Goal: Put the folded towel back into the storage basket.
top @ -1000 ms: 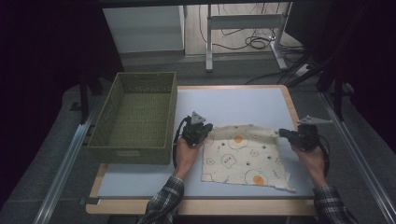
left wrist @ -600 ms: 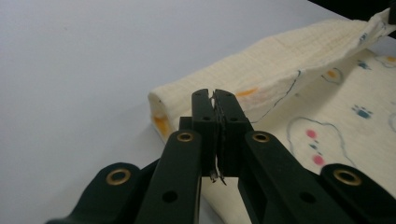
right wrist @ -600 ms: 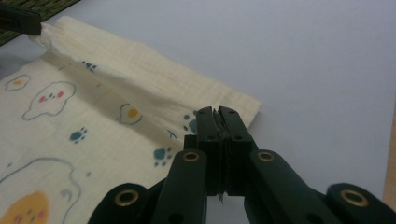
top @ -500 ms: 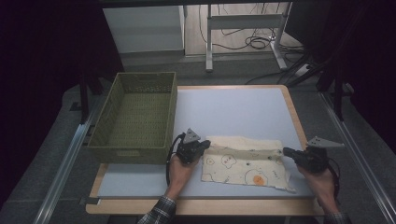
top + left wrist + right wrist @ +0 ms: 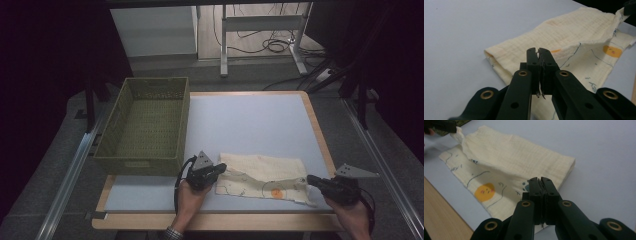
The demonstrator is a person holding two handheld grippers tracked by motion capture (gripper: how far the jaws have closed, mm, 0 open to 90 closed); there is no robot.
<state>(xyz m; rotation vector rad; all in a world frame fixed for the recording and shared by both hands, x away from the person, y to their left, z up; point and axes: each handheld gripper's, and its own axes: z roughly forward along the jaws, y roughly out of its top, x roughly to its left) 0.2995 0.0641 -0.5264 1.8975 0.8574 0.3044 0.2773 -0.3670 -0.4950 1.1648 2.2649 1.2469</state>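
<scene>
The table (image 5: 250, 120) is a flat board with a smooth, matte, pale blue-grey top framed by a light wooden edge. On its left side a deep rectangular basket (image 5: 145, 125) of olive woven fibre is set, stiff-walled and open at the top.

Near the front edge, between the two hands, the cloth (image 5: 262, 175) is spread. It is a thin cream muslin with a crinkled gauze weave, printed with orange discs and fine dark lines. Its far half is laid over toward the near half, so a soft fold runs along the far side and the printed face is shown along the front. It is judged light, limp and not slippery or fragile; it is expected to sag and crease wherever it is unsupported. It is best taken at its corners or along a hem, with both ends carried level and kept gently taut.

The left gripper (image 5: 538, 56) is clenched on a pinch of fabric at the cloth's left end. The right gripper (image 5: 540, 182) is clenched likewise on the right end.
</scene>
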